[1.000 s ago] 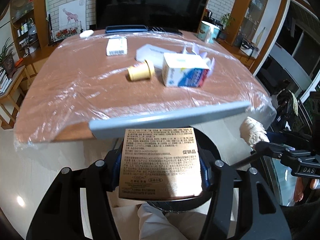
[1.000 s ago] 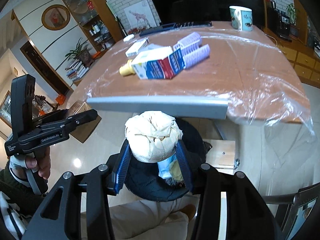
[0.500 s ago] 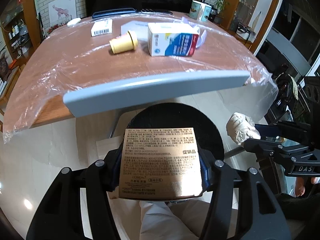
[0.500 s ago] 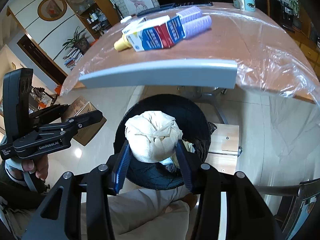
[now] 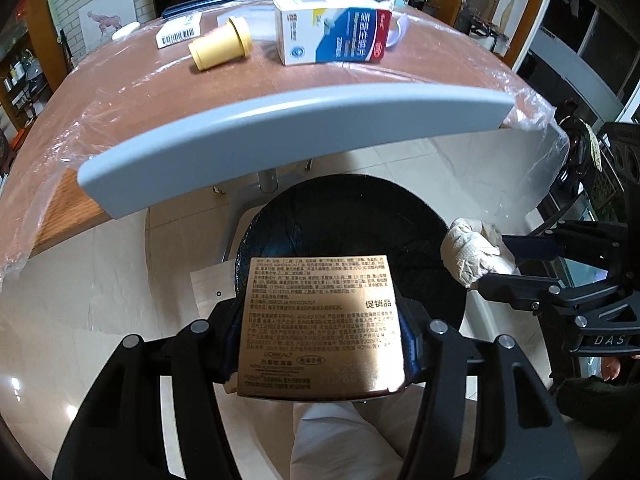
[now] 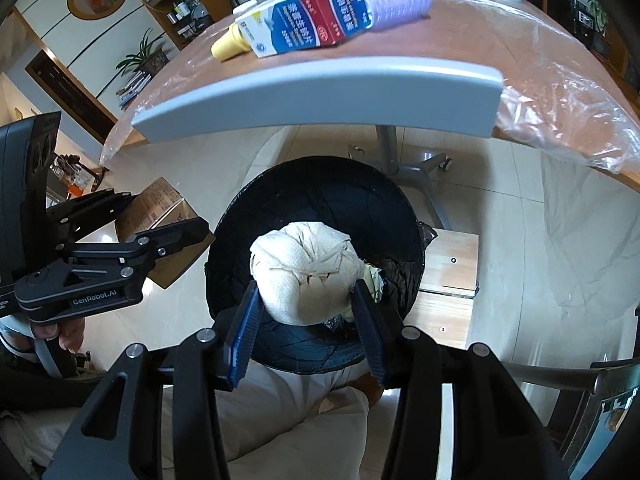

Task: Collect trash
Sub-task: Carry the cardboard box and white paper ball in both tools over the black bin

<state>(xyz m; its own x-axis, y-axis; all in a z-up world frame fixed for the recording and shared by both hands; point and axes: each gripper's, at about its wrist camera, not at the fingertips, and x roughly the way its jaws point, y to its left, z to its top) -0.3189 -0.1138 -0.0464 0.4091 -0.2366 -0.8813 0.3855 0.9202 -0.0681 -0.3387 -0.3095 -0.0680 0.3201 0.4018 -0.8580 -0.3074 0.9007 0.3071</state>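
Both hands have sunk toward the round black-lined trash bin (image 5: pixel 352 220), which now fills more of each view, so dropping looks close. Left of the bin's middle, the left gripper (image 5: pixel 320 344) pinches a gold printed cardboard box (image 5: pixel 320 320); over the bin, the right gripper (image 6: pixel 308 320) pinches a crumpled white paper wad (image 6: pixel 304 276). Box and wad hide the bin's contents; the carton behind it is partly cut off.

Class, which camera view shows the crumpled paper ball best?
The right wrist view: the crumpled paper ball sits centred and large in the right gripper, over the black bin. The left wrist view shows it small at the right side.
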